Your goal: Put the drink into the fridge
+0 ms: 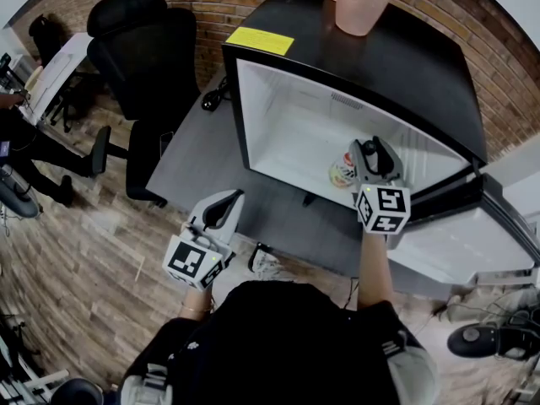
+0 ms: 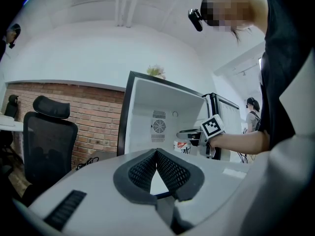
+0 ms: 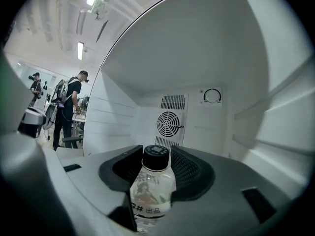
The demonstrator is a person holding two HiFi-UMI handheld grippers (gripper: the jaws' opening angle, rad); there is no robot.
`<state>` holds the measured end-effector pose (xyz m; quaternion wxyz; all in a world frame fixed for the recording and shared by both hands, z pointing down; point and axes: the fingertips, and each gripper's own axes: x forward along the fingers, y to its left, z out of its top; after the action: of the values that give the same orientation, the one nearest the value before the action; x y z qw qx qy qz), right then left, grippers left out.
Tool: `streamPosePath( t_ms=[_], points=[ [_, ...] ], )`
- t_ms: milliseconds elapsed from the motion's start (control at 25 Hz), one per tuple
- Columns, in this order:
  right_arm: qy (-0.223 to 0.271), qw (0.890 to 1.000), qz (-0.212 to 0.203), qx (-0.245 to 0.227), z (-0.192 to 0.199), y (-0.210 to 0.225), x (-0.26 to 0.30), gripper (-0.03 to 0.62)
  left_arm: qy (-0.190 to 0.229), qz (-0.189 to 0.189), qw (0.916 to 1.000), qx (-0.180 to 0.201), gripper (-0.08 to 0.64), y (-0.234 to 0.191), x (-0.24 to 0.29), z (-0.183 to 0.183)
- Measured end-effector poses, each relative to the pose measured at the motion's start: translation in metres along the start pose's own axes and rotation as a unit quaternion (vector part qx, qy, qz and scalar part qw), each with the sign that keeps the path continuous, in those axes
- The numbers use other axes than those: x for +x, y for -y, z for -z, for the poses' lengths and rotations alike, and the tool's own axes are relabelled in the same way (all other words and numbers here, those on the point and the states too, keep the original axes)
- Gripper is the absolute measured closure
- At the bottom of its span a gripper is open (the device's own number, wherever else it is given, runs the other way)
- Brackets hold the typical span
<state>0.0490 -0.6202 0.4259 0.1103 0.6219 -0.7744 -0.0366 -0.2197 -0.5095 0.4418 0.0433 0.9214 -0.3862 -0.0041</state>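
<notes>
Left claw point(image 1: 221, 209): It hangs low beside the person, outside the fridge point(image 1: 291, 133). Its two pads are pressed together, and nothing is in it.
Right claw point(image 1: 374, 152): It reaches in through the open front of the fridge. Its pads sit against both sides of the drink point(image 3: 150, 191), so it looks to be gripping it.
Drink: It is a small clear bottle with a black cap. It stands upright between the pads, low down inside the fridge. I cannot tell if its bottom rests on the fridge floor.
Fridge: It is a small black box, white inside, on a dark grey counter point(image 1: 190, 163). Its door point(image 1: 460, 243) is swung wide open to the right.
Back of fridge: A round fan grille point(image 3: 169, 124) sits well behind the bottle.
On top: A pink cup point(image 1: 361, 2) stands there.
Step now: I think this is the putting-down part. The drink is in the fridge.
Next move: I think the bottle must stand firm first. Then the claw should let go and pull straight back without tipping it. After that, the door needs closing.
</notes>
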Motion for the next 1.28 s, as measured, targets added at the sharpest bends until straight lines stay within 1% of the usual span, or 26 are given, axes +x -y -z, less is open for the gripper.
streamPosePath(
  t_ms=[120,280,640,880,1080,1280],
  points=[
    [-0.002,1.000,0.001,0.002,0.000,0.003,-0.001,0.412,-0.002,-0.001,1.0000,0.001,0.561,0.003,-0.002,0.001],
    [0.006,1.000,-0.002,0.017,-0.003,0.004,-0.006,0.402,-0.003,-0.007,1.0000,-0.001,0.561,0.008,-0.006,-0.002],
    [0.033,0.999,-0.005,0.030,-0.017,-0.001,-0.027,0.400,0.001,-0.015,0.9999,0.004,0.561,0.019,-0.020,-0.007],
    [0.053,0.998,-0.017,0.040,-0.025,-0.010,-0.052,0.405,0.001,-0.015,0.9998,0.009,0.561,0.032,-0.026,-0.010],
    [0.059,0.996,-0.037,0.050,-0.019,-0.024,-0.077,0.476,0.007,-0.005,0.9999,0.008,0.561,0.047,-0.031,-0.012],
    [0.073,0.994,-0.056,0.063,-0.015,-0.042,-0.109,0.575,0.012,0.008,0.9999,0.003,0.561,0.063,-0.038,-0.008]
  ],
)
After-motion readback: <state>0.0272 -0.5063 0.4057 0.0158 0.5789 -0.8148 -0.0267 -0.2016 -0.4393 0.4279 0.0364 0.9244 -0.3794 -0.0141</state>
